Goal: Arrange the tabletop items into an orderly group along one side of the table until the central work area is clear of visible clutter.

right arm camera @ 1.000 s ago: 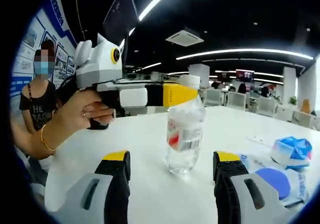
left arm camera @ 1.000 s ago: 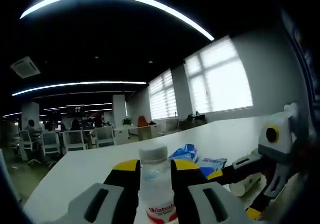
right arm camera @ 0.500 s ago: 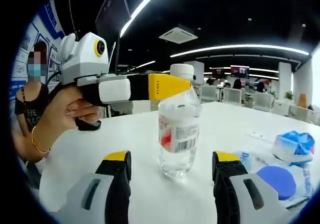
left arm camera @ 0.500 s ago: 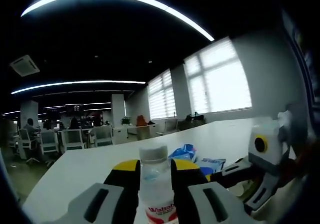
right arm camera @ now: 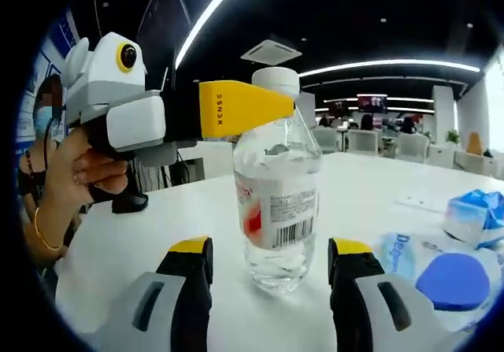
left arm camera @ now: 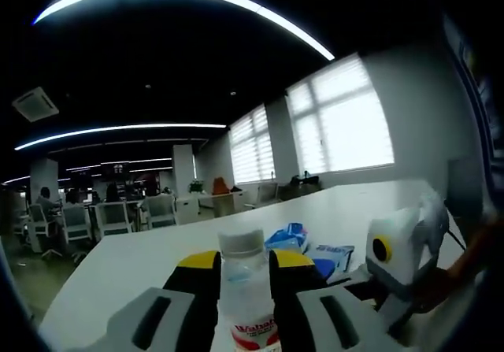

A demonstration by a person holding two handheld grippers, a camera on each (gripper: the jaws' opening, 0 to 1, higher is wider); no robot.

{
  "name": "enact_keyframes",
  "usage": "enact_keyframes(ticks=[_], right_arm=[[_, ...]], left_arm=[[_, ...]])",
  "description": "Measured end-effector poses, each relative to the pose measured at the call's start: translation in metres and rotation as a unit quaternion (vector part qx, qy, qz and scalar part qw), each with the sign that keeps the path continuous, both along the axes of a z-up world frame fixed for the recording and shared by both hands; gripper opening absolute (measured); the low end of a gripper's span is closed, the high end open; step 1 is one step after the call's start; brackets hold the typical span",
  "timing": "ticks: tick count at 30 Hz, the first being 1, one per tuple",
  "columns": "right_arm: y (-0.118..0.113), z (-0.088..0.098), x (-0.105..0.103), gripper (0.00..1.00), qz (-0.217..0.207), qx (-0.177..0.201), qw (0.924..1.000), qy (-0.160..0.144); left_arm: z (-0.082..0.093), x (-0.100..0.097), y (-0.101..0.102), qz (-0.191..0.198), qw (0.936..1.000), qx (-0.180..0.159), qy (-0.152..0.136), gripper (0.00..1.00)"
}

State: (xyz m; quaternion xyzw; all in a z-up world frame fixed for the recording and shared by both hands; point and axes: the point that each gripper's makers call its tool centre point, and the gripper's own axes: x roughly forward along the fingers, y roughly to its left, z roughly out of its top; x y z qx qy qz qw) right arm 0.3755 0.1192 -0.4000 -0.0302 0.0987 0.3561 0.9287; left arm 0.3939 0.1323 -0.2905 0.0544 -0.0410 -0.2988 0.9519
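My left gripper (left arm camera: pixel 244 269) clamps clear plastic water bottle (right arm camera: pixel 277 206), upright on white table (right arm camera: pixel 157 234). My right gripper (right arm camera: pixel 270 265), jaws wide, empty, now closer, bottle between them; handover looks imminent.

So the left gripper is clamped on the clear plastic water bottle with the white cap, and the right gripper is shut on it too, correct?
Not quite. The left gripper is clamped on the clear plastic water bottle with the white cap, but the right gripper is open: the right gripper view shows its jaws standing apart on either side of the bottle, not touching it.
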Motion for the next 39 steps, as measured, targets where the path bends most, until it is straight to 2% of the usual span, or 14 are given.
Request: enact_keyframes(ticks=[15, 19, 26, 28, 31, 39], right_arm=[[0.006, -0.009, 0.014, 0.54, -0.010, -0.014, 0.9998, -0.004], [0.010, -0.011, 0.017, 0.47, -0.010, -0.006, 0.9999, 0.000], [0.012, -0.014, 0.020, 0.48, -0.009, -0.004, 0.9999, 0.005], [0.011, -0.013, 0.021, 0.47, -0.012, -0.005, 0.9999, 0.001], [0.013, -0.008, 0.022, 0.43, -0.011, -0.009, 0.9996, -0.023], [0.013, -0.008, 0.022, 0.42, -0.005, -0.005, 0.9996, -0.026]], left_arm=[[0.000, 0.000, 0.000, 0.000, 1.0000, -0.007, 0.000, 0.23], [0.000, 0.000, 0.000, -0.002, 1.0000, -0.006, 0.000, 0.23], [0.000, 0.000, 0.000, -0.003, 1.0000, -0.005, -0.001, 0.23], [0.000, 0.000, 0.000, -0.003, 1.0000, -0.005, -0.001, 0.23], [0.000, 0.000, -0.001, -0.004, 1.0000, -0.005, -0.001, 0.23], [0.000, 0.002, -0.002, -0.015, 0.9999, 0.004, -0.002, 0.25]])
